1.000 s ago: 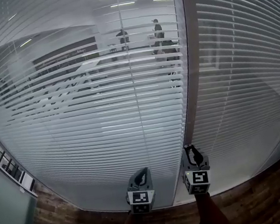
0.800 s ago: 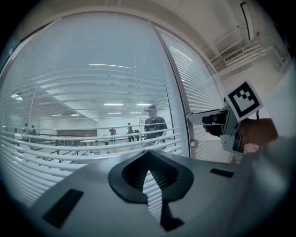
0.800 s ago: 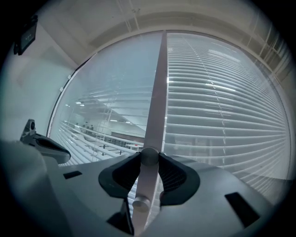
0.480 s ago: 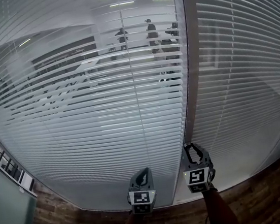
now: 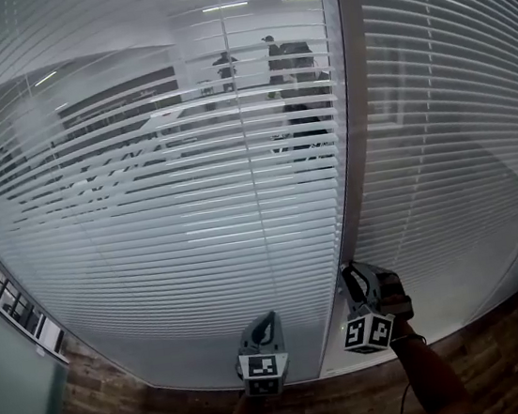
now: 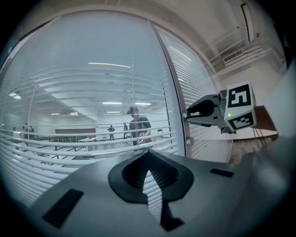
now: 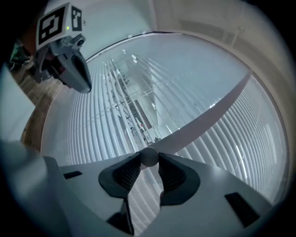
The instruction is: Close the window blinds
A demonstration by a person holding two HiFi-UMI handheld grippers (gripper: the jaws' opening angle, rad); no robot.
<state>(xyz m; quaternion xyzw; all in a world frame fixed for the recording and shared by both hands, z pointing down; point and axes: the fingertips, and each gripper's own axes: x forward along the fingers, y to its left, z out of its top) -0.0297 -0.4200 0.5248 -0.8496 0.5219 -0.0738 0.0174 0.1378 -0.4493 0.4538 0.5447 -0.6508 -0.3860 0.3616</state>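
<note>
The blinds (image 5: 165,214) hang straight ahead, slats partly open. A small round knob (image 7: 149,156) on the post (image 5: 353,142) between the panes is pinched by the right tool (image 5: 354,280), which is held rolled sideways, presumably for turning the slats. The left tool (image 5: 267,318) is kept pressed together, empty, beside it.

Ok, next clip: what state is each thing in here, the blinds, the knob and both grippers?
Left blind: slats tilted open, room beyond shows through.
Right blind: slats nearly shut.
Right gripper: fingers shut on the knob.
Left gripper: fingers shut, nothing held.
</note>
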